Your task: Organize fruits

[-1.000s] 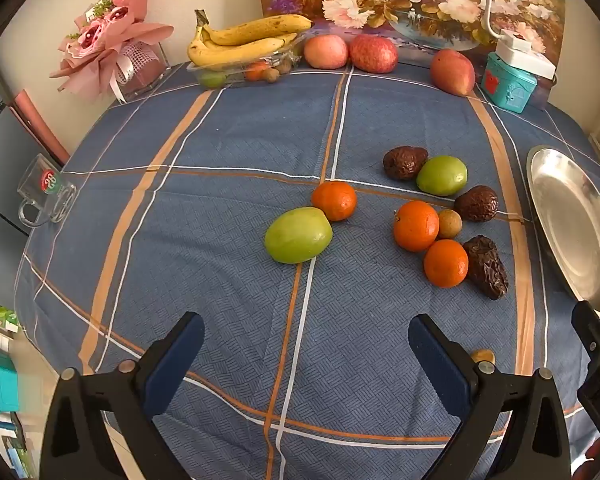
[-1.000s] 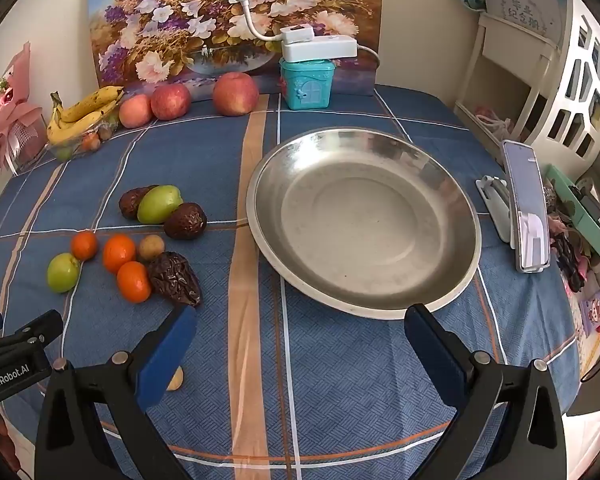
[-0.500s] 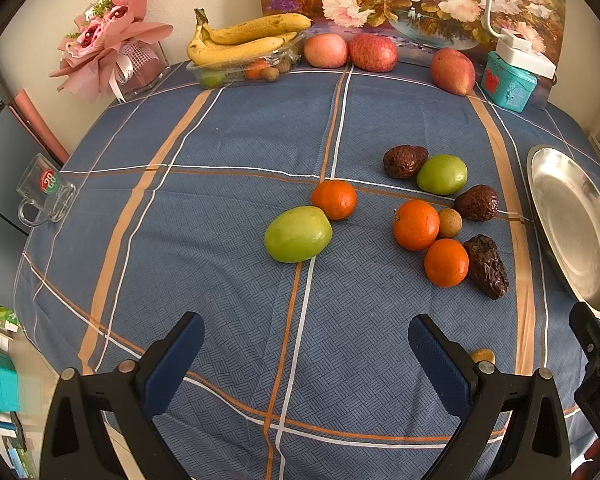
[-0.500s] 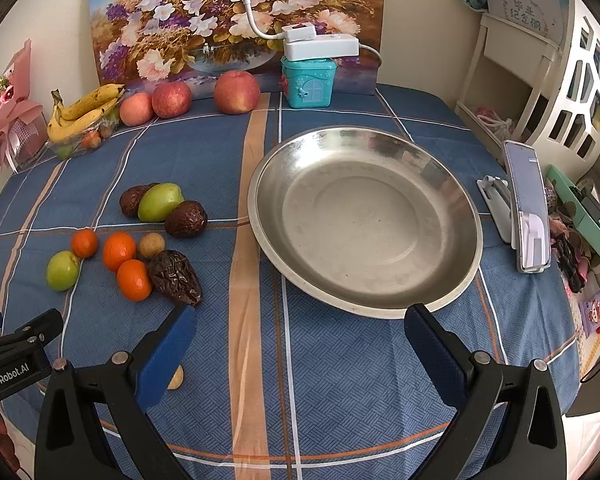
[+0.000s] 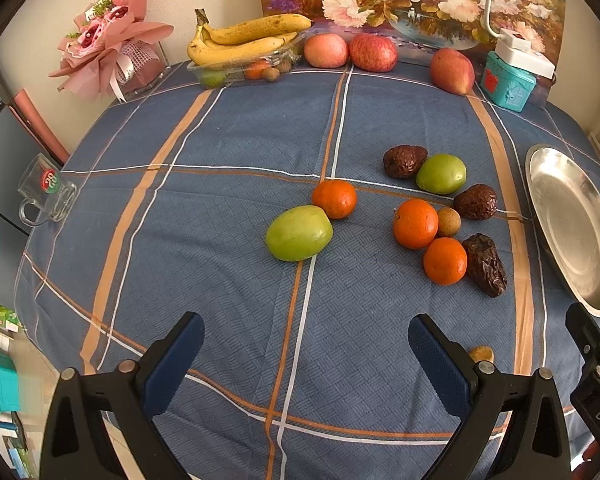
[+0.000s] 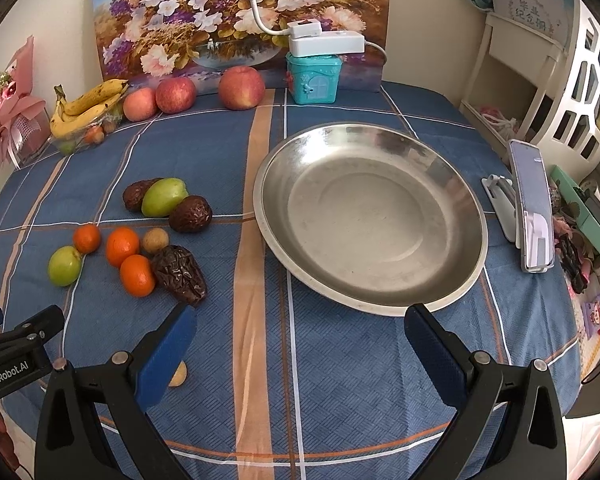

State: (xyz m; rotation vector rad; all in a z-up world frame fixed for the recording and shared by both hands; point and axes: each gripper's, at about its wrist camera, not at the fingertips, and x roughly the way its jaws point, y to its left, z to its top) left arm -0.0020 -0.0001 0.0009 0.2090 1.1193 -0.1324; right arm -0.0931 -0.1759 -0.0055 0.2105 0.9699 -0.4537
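Loose fruits [image 6: 140, 236] left of plate [image 6: 466, 280], apples [image 6: 176, 94] behind

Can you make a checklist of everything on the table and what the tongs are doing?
Surface: blue plaid tablecloth, flat.
Job's things: three oranges, two green fruits, three dark wrinkled fruits loose on the cloth; metal plate empty.
Clutter: bananas, apples, teal box, glass mug, phone.
Grippers: left tongs open, right tongs open, both holding nothing.
Cables: white cord behind the box.
Surroundings: flower painting, pink bouquet.
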